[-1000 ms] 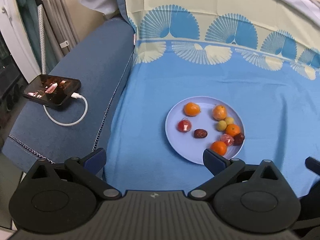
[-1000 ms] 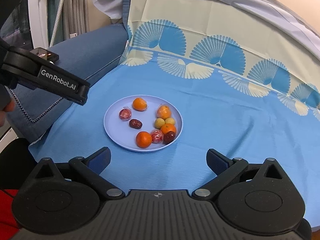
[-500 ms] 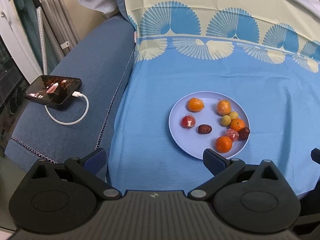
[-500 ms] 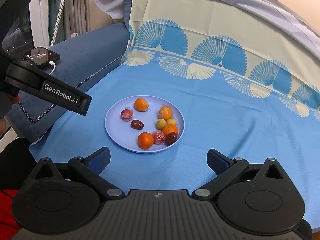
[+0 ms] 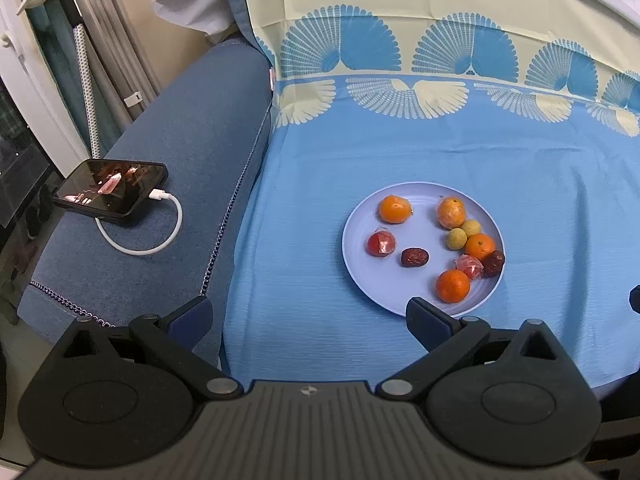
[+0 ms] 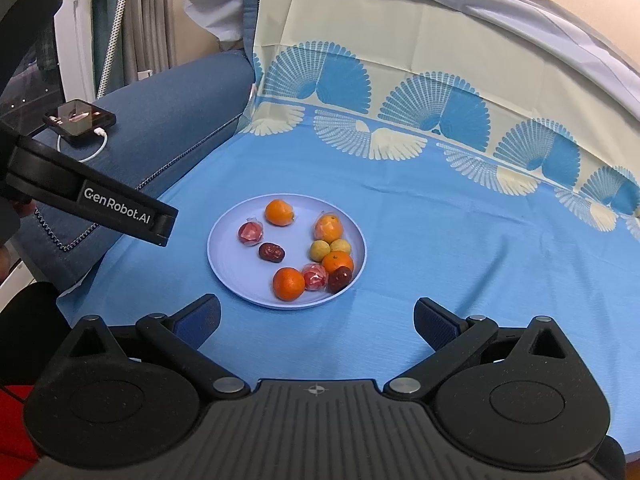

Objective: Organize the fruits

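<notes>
Where plate [image 6: 224,276] ends, bare cloth [image 6: 460,264].

A dark phone [image 5: 110,192] lies on the blue sofa arm [image 5: 168,152], with a white cable [image 5: 140,246] plugged in and curled beside it. A blue and cream patterned cloth [image 5: 440,148] covers the seat. Grey curtains [image 5: 112,52] hang behind.
</notes>
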`<control>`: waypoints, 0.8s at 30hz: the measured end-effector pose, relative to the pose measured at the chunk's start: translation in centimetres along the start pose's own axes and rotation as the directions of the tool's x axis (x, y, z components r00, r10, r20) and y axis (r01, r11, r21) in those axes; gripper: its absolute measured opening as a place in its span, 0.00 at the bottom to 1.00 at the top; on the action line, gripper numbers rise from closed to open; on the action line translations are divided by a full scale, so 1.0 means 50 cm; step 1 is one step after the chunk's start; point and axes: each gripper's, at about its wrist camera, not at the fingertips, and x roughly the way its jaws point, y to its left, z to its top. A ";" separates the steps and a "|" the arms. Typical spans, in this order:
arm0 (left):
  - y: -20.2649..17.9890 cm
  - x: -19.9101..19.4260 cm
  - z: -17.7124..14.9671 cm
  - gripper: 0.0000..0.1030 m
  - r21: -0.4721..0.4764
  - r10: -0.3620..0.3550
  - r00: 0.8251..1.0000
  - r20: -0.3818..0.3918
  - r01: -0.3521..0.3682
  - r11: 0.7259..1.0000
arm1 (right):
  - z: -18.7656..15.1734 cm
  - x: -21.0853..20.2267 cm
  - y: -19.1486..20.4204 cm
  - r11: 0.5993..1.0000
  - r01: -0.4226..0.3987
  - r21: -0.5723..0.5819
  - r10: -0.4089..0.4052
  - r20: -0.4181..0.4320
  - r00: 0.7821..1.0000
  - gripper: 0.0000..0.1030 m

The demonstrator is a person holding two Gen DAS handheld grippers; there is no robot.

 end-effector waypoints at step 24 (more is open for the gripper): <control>0.001 0.005 -0.001 1.00 0.001 0.006 1.000 -0.016 -0.006 1.000 | 0.001 0.002 0.005 1.000 0.001 -0.002 -0.001 0.003 1.000 0.99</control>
